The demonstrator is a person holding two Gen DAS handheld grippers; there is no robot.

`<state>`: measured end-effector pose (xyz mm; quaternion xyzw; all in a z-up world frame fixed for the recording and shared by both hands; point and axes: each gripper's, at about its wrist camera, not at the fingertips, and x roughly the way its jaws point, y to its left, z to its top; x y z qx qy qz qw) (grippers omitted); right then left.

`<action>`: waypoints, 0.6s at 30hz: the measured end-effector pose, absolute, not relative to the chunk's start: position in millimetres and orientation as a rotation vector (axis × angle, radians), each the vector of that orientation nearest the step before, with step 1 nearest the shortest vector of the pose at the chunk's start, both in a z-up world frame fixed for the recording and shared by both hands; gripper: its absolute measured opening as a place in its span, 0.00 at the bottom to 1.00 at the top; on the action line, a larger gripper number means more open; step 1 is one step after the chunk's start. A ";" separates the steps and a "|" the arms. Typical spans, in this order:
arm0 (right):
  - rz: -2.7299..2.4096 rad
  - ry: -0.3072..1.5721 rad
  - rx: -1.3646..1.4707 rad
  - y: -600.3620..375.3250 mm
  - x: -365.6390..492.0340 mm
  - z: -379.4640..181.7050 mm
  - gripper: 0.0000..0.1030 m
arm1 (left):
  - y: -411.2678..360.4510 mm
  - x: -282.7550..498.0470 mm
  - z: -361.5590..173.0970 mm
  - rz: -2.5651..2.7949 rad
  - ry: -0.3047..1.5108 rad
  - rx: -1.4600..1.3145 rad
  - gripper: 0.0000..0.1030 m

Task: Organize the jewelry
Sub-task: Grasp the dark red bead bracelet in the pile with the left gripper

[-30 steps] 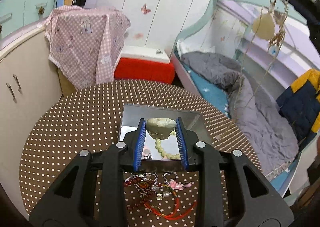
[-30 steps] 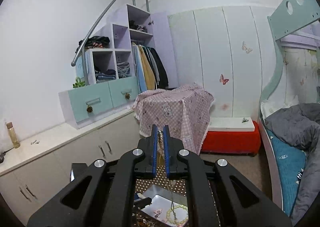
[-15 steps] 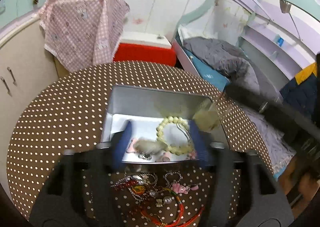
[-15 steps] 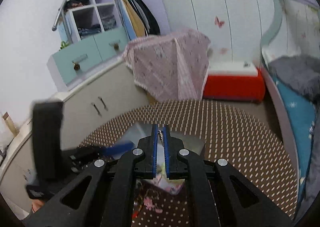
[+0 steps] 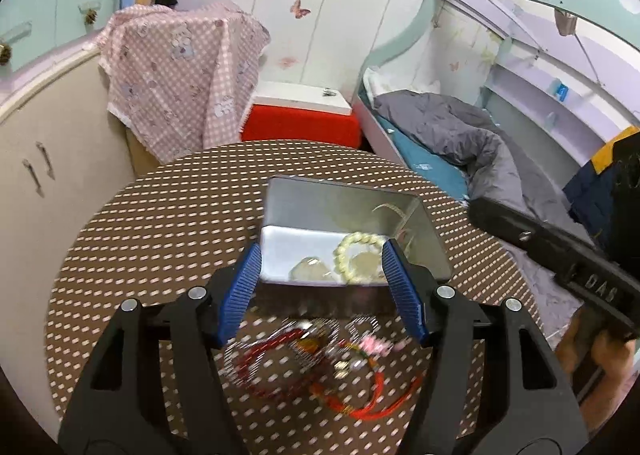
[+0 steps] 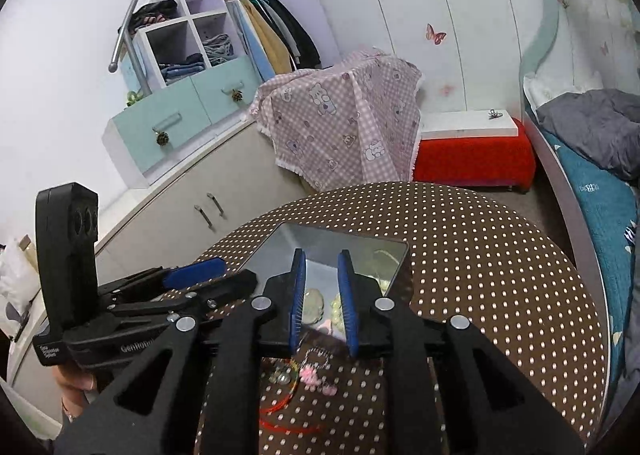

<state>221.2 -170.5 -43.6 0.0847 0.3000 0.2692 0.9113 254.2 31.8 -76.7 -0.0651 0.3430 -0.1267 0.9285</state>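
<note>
An open metal tin (image 5: pixel 276 191) stands on the round dotted table (image 5: pixel 160 215). Inside lie a pale bead bracelet (image 5: pixel 358 255) and a pale jade piece (image 5: pixel 310 269). My left gripper (image 5: pixel 322 251) hovers open at the tin's near rim, nothing between its pads. Loose jewelry (image 5: pixel 332 351) with red cords lies on the table under it. In the right wrist view my right gripper (image 6: pixel 321 255) hangs over the tin (image 6: pixel 344 235), its jaws opening a narrow gap with nothing pressed between them. The left gripper (image 6: pixel 236 275) shows at the left there.
A pink charm (image 6: pixel 310 373) and red cord (image 6: pixel 280 403) lie near the table's front. Behind the table stand a pink checked cloth (image 5: pixel 180 71), a red box (image 5: pixel 300 127) and a cupboard (image 5: pixel 48 159). A bed (image 5: pixel 460 143) runs along the right. A hand (image 5: pixel 600 351) holds the right tool.
My left gripper let go of the jade piece into the tin and opened wide. My right gripper came down with the hanging necklace to the tin and its jaws parted.
</note>
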 end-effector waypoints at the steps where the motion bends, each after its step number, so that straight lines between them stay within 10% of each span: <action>1: 0.555 0.619 0.172 -171.3 217.8 -44.4 0.16 | 34.7 248.9 -77.7 -0.241 0.702 -0.119 0.61; 18: 0.580 0.801 0.099 -142.4 176.1 -108.8 0.23 | 74.0 213.0 -147.1 -0.106 0.871 -0.124 0.61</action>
